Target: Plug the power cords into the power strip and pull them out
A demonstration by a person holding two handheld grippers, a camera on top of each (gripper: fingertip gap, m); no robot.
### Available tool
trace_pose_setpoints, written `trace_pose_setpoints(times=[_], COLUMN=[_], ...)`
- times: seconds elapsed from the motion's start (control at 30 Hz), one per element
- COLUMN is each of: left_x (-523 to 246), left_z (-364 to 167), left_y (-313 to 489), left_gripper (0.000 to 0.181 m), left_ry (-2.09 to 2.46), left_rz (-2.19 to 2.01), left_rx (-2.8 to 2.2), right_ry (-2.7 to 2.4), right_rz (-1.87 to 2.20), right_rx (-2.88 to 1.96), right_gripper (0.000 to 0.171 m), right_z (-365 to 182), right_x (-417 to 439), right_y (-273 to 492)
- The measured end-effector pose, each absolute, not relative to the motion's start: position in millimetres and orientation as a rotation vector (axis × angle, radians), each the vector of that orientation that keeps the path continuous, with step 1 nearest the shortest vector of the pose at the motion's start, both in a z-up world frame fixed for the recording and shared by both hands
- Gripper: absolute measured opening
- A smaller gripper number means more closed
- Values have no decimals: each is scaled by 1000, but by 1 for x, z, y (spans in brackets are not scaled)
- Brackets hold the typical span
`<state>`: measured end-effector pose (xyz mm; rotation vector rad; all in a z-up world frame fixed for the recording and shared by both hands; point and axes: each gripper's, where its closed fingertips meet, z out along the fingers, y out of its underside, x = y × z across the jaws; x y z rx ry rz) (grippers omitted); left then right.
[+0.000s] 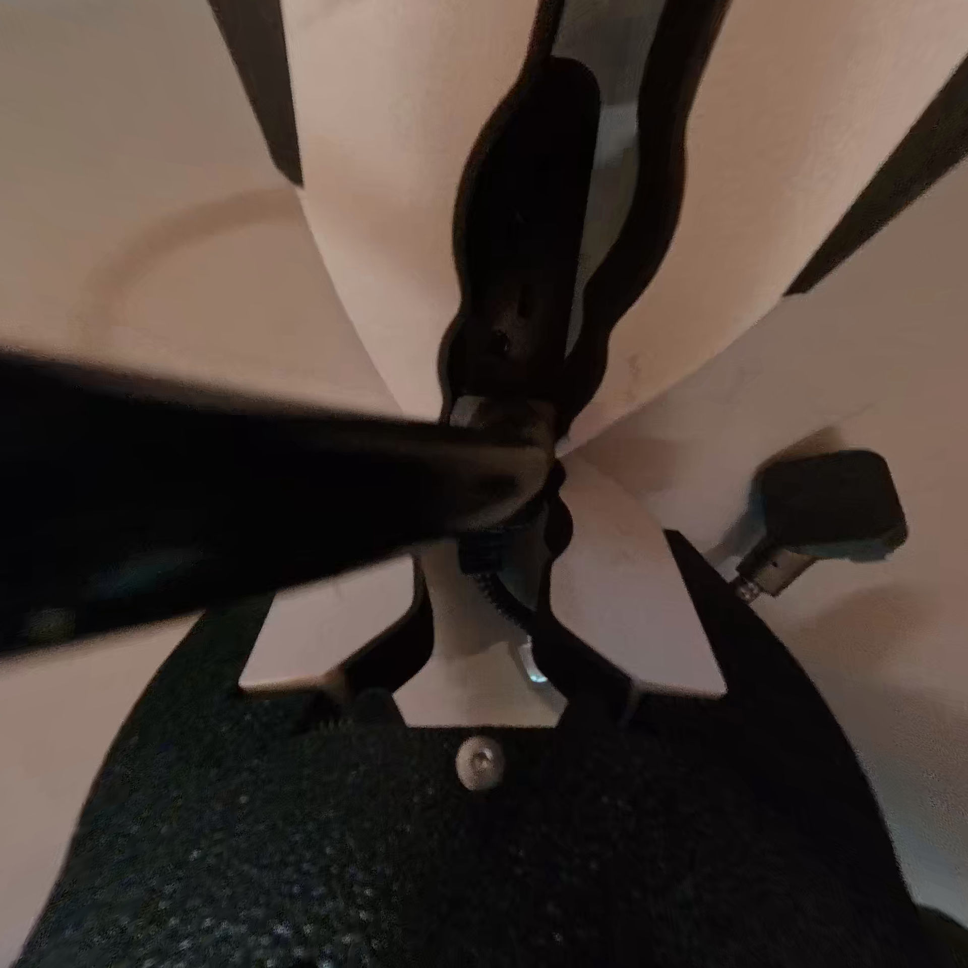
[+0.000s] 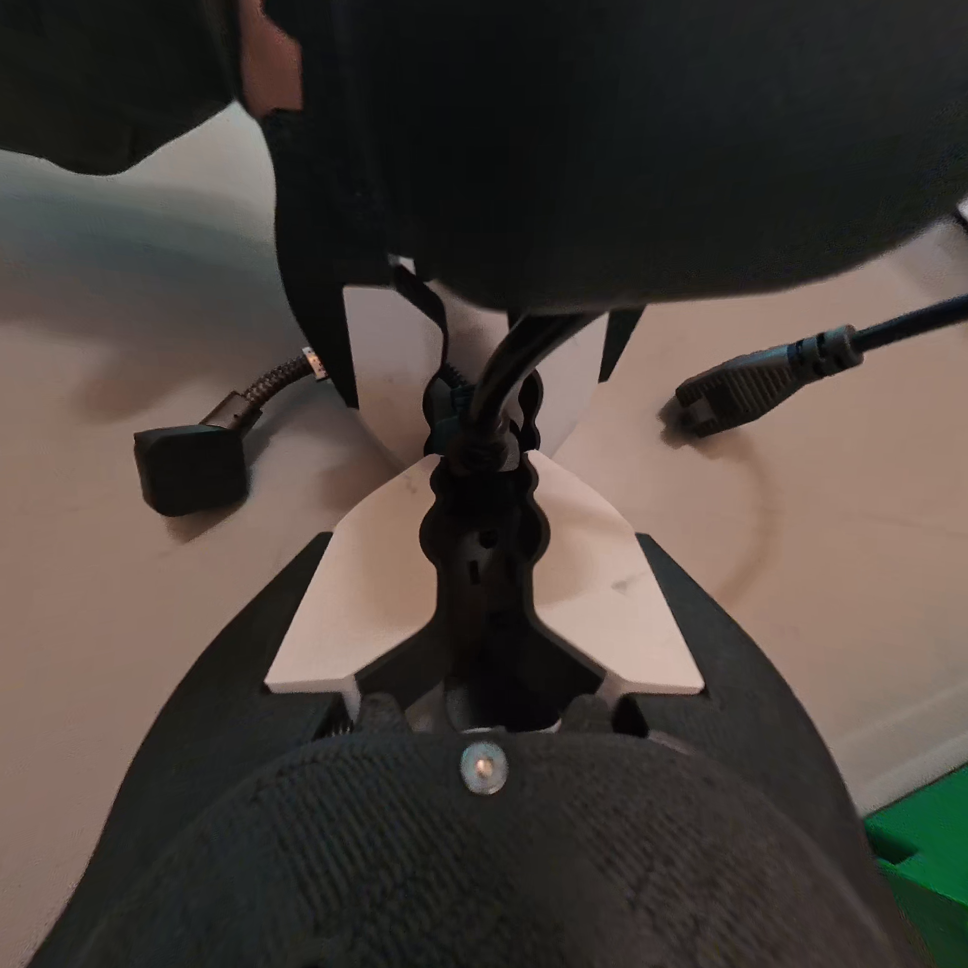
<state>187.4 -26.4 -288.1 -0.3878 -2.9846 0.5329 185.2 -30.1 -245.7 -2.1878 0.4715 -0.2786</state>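
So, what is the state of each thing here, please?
left gripper, shut on held plug
right gripper, shut on power strip
power strip, clamped between the fingers
held plug, at the strip; whether seated, cannot tell
square plug, unplugged, lying on table
ribbed plug, unplugged, lying on table

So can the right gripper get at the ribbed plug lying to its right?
Probably not yet. The ribbed plug lies uncovered on the table, but the right gripper is shut on a black cord, so it must let go first.
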Motion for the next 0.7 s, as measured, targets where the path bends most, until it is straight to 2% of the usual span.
trace_pose_setpoints(times=[0.7], left_x=[188], left_z=[-288], left_y=[-33], left_gripper=[44], left_ry=[-3006], left_rz=[548], left_rx=[-357], right_ry=[449], right_rz=[-281], right_rx=[-2201], right_gripper=[24], right_z=[-244], right_x=[186], right_y=[-37])
